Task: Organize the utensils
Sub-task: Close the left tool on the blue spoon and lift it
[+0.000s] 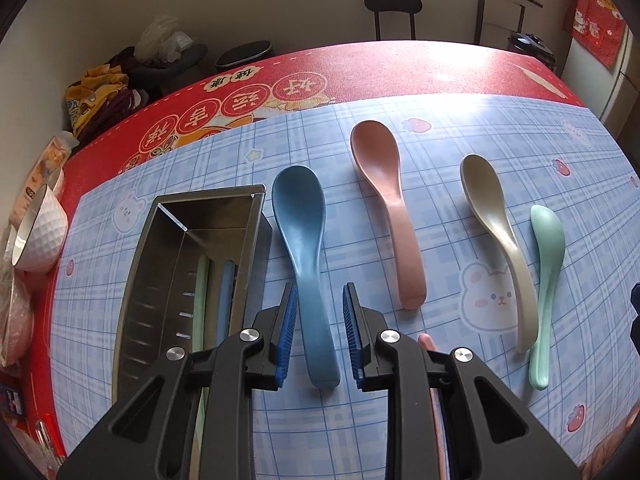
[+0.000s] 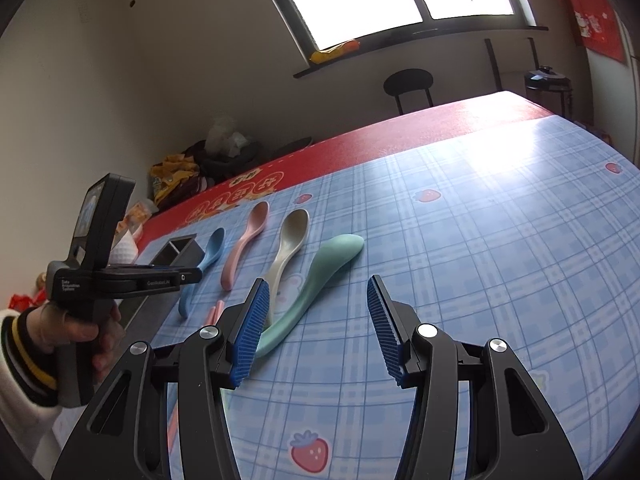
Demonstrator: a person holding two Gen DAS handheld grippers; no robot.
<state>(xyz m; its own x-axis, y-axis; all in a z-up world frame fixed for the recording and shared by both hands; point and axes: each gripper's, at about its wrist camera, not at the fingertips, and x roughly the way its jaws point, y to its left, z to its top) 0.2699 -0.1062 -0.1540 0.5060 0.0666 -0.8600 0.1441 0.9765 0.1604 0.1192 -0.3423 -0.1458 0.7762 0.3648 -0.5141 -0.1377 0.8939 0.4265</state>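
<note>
Four spoons lie in a row on the blue checked mat: blue point(image 1: 298, 208), pink point(image 1: 380, 168), beige point(image 1: 484, 192) and green point(image 1: 546, 240). My left gripper point(image 1: 320, 288) is open, its blue pads straddling the blue spoon's handle without pressing on it. A metal utensil holder point(image 1: 200, 260) stands just left of it with a green and a blue stick inside. Pink sticks point(image 1: 426, 340) peek out under the right finger. In the right wrist view my right gripper point(image 2: 318, 280) hangs open above the mat, and the green spoon point(image 2: 332, 256) runs back under its left finger. The left gripper point(image 2: 196, 275) hovers over the blue spoon point(image 2: 212, 252).
A white bowl point(image 1: 38, 236) sits at the table's left edge by some packets. The red cloth point(image 1: 400, 64) covers the far part of the table, with a black chair point(image 1: 394, 4) behind it. A hand in a striped sleeve point(image 2: 28, 364) holds the left gripper.
</note>
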